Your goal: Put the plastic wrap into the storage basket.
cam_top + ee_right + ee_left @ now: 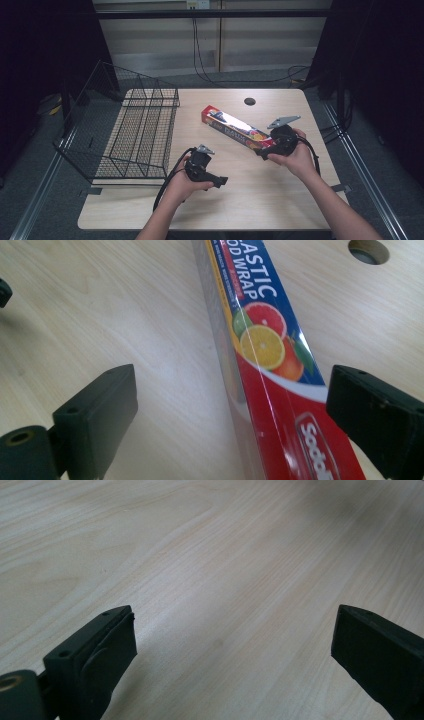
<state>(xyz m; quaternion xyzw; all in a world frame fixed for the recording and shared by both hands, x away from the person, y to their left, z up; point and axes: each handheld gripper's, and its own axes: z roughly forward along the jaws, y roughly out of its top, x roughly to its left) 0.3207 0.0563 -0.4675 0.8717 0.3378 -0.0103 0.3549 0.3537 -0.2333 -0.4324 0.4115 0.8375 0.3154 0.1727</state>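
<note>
fingers (95, 412) straddle plastic wrap box (272, 365), its near end cropped.

We see two black handheld grippers: the left black gripper (218, 181) and the right black gripper (263, 152), each topped by a grey three-cornered plate (283, 121) and trailing a black cable (166, 181). Blocky black jaws show screw holes; forearms are bare.

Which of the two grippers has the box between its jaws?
The right gripper: its open jaws straddle the plastic wrap box. The left gripper is open over bare table.
</note>
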